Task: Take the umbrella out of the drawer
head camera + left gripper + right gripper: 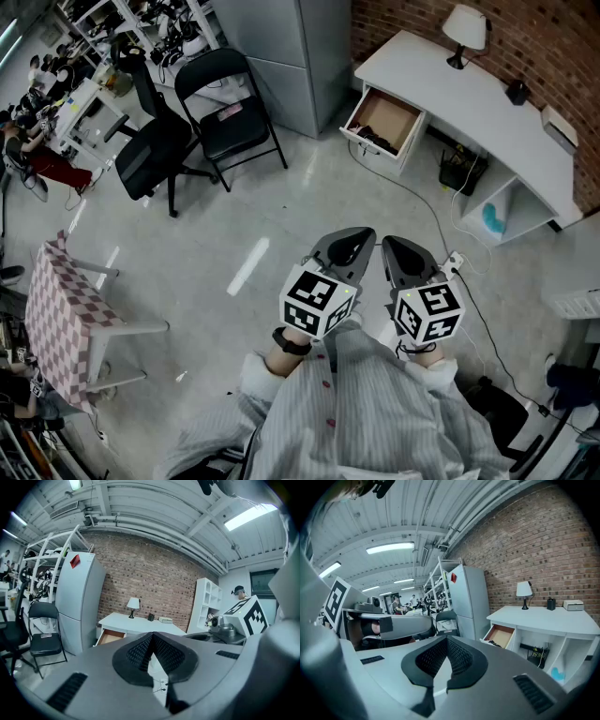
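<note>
Held low at centre frame, the left gripper (349, 242) and right gripper (398, 248) were both closed on nothing. Well apart, upper right, the dark umbrella (374, 142) lay in the open drawer (386, 117) of the white desk (469, 89).

This looks like a lab or workshop hall, with one corner furnished like a room. A bare red brick wall (534, 42) runs along the upper right of the head view, behind a long white desk (487, 103) bearing a small white-shaded table lamp (464, 28), its wood-lined drawer (384, 120) open. The floor is polished grey concrete (234, 225). At upper left stand white metal racks crowded with equipment (98, 103), with a black folding chair (225, 103) nearby. The right gripper view shows an industrial white-beamed ceiling with fluorescent strip lights (389, 548).
</note>
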